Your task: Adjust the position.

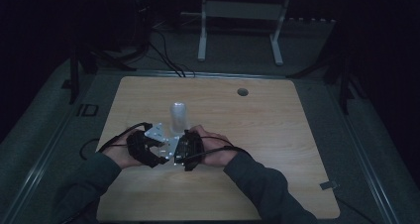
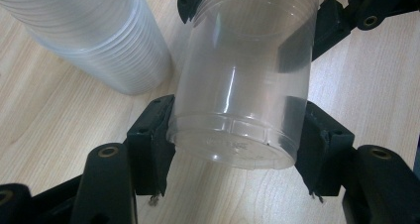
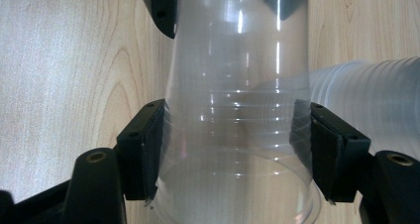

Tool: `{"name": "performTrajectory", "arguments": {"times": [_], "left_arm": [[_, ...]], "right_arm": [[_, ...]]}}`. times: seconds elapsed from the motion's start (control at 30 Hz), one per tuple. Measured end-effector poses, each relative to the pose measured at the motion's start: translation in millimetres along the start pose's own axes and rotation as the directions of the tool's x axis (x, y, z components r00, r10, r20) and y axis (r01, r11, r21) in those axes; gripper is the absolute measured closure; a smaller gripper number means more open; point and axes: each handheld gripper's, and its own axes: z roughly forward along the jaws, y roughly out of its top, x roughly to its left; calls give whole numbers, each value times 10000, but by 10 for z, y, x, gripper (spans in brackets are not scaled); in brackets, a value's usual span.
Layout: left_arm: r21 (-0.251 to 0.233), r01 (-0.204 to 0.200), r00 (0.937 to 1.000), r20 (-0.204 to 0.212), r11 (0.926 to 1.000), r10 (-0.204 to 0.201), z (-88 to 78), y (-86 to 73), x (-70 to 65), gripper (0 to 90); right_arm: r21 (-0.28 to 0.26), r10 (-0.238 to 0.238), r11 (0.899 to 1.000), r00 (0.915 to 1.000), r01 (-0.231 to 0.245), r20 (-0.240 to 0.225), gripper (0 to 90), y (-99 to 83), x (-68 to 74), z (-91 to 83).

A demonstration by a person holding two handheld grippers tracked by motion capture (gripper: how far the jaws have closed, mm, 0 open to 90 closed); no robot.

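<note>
Both grippers meet near the front-middle of the wooden table (image 1: 277,130), w/ one clear plastic cup (image 2: 242,85) held between them, off the tabletop.

Left gripper (image 2: 236,137): pads pressed on both sides of the cup close to its base, so it's clamped on the cup. The flat bottom of the cup faces this gripper's camera, tilted a bit. In the high view the left gripper (image 1: 148,147) sits in the person's left hand (image 1: 121,157), cable looping off to the left.

Right gripper (image 3: 233,149): pads squeeze the same cup (image 3: 237,110) near its open rim end, one pad each side; grip is tight enough that the wall shows against both pads. Its camera looks along the cup from the mouth end, and the left gripper's black jaws show at the far end. In the high view the right gripper (image 1: 188,149) is just beside the left one, nearly touching, held by the right hand (image 1: 215,147).

So the cup lies roughly level, base toward the left gripper, mouth toward the right.

A stack of cups (image 1: 178,116) stands upright on the table just behind the grippers, near them but apart from the held cup. It's also seen in the left gripper view (image 2: 94,35) and right gripper view (image 3: 366,105), ribbed rims nested tight.

Room around is dark; a white frame (image 1: 242,16) stands on the floor beyond the table.
</note>
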Motion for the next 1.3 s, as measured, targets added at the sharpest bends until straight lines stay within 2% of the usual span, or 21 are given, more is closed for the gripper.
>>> {"name": "performTrajectory", "arguments": {"times": [0.2, 0.37, 0.4, 0.57, 0.9, 1.3], "left_arm": [[67, -130, 9999, -77, 9999, 131, -7, 11, 9, 415], [103, -142, 9998, -153, 9998, 144, -12, 3, 20, 423], [-10, -18, 9998, -188, 10000, 18, -6, -1, 14, 423], [64, -46, 9997, -221, 10000, 47, -22, -23, 37, 423], [24, 202, 9994, -296, 9998, -201, -24, -92, 79, 423], [-62, 637, 9971, -413, 9979, -640, -33, -210, 114, 424]], "right_arm": [[-32, 62, 10000, 9999, -62, 89, 292, -4, -6, 10], [-142, 129, 9998, 9998, -126, 167, 196, -19, -25, -13], [-142, 129, 9998, 9998, -126, 167, 196, -19, -25, -13], [-246, 330, 9992, 9992, -325, 204, 146, -41, -35, -54], [-608, 636, 9963, 9966, -603, 529, 132, -69, -78, -133], [-1010, 1078, 9897, 9926, -1017, 568, 135, -90, -111, -229]]}}
